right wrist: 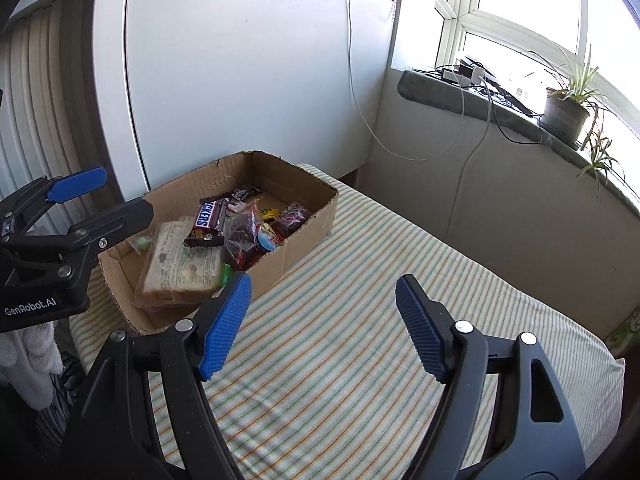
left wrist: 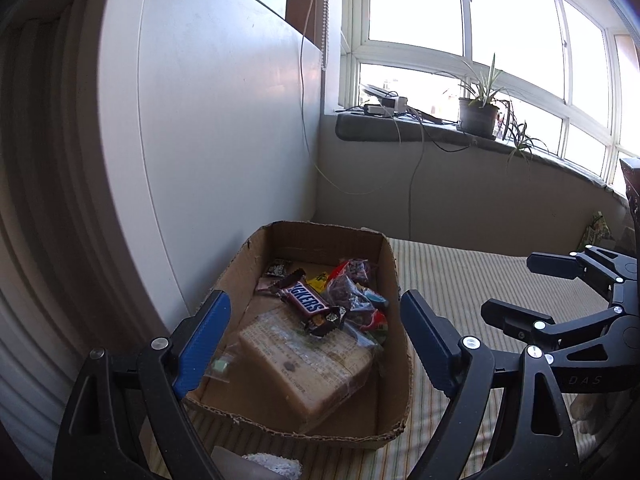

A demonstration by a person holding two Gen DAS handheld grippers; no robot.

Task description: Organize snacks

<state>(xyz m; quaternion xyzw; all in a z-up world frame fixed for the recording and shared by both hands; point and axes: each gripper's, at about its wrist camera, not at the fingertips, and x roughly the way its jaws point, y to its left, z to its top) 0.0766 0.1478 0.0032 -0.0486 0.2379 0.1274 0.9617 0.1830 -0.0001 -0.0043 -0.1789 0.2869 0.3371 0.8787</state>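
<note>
A shallow cardboard box (left wrist: 384, 256) (right wrist: 320, 216) sits on a striped cloth. In it lie a Snickers bar (left wrist: 306, 302) (right wrist: 208, 216), a large clear-wrapped biscuit pack (left wrist: 308, 364) (right wrist: 180, 264), dark candy bags (left wrist: 348, 284) (right wrist: 240, 236) and several small wrapped sweets. My left gripper (left wrist: 314, 330) is open and empty above the box's near end; it also shows in the right wrist view (right wrist: 116, 194). My right gripper (right wrist: 322, 310) is open and empty over the cloth to the right of the box; it also shows in the left wrist view (left wrist: 516, 288).
A white panel (left wrist: 220, 120) stands just behind the box. A windowsill holds a potted plant (left wrist: 478, 114) (right wrist: 566, 114) and chargers with hanging cables (left wrist: 412, 168). The striped cloth (right wrist: 380, 320) stretches right of the box. A green packet (right wrist: 628, 330) lies at its right edge.
</note>
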